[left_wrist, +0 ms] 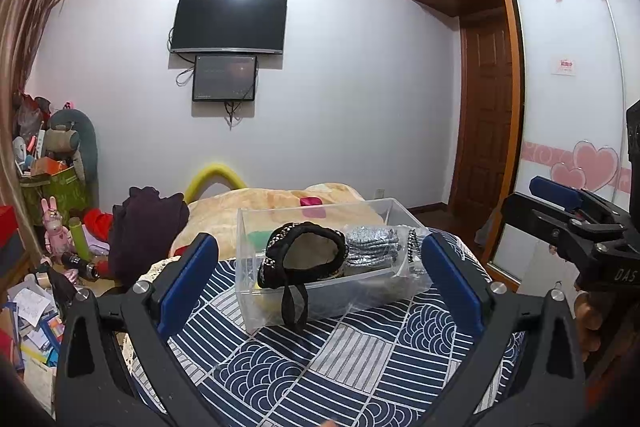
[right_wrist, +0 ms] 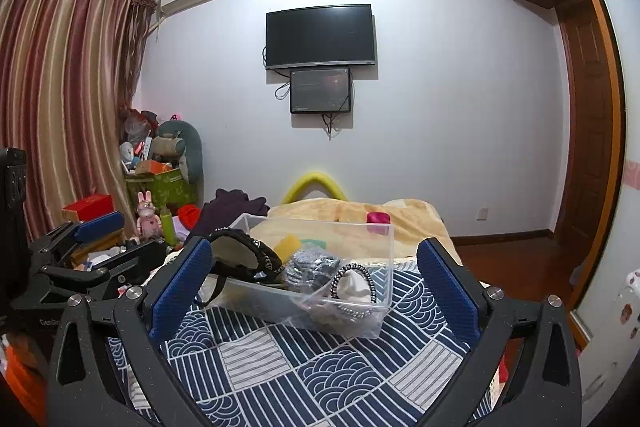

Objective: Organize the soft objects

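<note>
A clear plastic box (left_wrist: 360,291) (right_wrist: 384,247) stands on the blue-and-white patterned bed cover (left_wrist: 340,359) (right_wrist: 304,363). A black chain-trimmed headband (left_wrist: 308,255) (right_wrist: 248,255) hangs over its near rim. Inside lie a silver glittery bundle (left_wrist: 372,245) (right_wrist: 312,263), a beaded black-and-white band (right_wrist: 354,289) and a yellow soft piece (right_wrist: 288,245). My left gripper (left_wrist: 320,275) is open and empty, just in front of the box. My right gripper (right_wrist: 316,275) is open and empty, also short of the box. Each gripper shows at the other view's edge.
A beige blanket (left_wrist: 280,203) (right_wrist: 400,215) with a pink object (left_wrist: 311,201) (right_wrist: 378,217) lies beyond the box. Dark purple clothing (left_wrist: 144,227) (right_wrist: 232,207) sits at the bed's left. Clutter, toys and boxes (left_wrist: 52,187) (right_wrist: 160,179) fill the left floor. A wardrobe (left_wrist: 568,107) stands right.
</note>
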Demonstrator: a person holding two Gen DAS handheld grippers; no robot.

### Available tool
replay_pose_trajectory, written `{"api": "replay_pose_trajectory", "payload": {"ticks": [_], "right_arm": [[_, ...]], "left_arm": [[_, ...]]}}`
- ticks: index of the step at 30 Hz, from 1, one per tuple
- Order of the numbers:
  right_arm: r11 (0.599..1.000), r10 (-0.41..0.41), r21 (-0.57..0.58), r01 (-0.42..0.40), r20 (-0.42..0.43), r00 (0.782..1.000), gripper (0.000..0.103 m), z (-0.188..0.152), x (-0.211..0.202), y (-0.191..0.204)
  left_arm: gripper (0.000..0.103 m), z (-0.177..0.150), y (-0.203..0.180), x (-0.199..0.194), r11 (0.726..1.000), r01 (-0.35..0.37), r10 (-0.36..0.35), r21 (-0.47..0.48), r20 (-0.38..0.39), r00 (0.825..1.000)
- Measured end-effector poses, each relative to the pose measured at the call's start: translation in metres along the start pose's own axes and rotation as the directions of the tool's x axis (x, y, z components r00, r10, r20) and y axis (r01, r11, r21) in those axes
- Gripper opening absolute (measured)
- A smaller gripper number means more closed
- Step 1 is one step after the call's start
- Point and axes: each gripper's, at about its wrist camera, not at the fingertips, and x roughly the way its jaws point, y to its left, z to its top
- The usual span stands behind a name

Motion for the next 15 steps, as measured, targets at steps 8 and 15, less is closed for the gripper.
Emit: {"api": "replay_pose_trajectory", "payload": {"ticks": [8, 15], "right_arm": [[1.0, 0.002, 0.0, -0.002, -0.003, 1.0, 0.103, 0.0008, -0.0008, 0.0012], [1.0, 0.003, 0.002, -0.003, -0.011, 1.0, 0.103, 0.0001, 0.0013, 0.0025]], "left_arm": [[0.103, 0.0001, 0.0021, 0.0018, 1.0, 0.01, -0.01, -0.008, -0.014, 1.0], [0.103, -0.0009, 0.0013, 0.0022, 1.0, 0.007, -0.007, -0.011, -0.022, 1.0]]}}
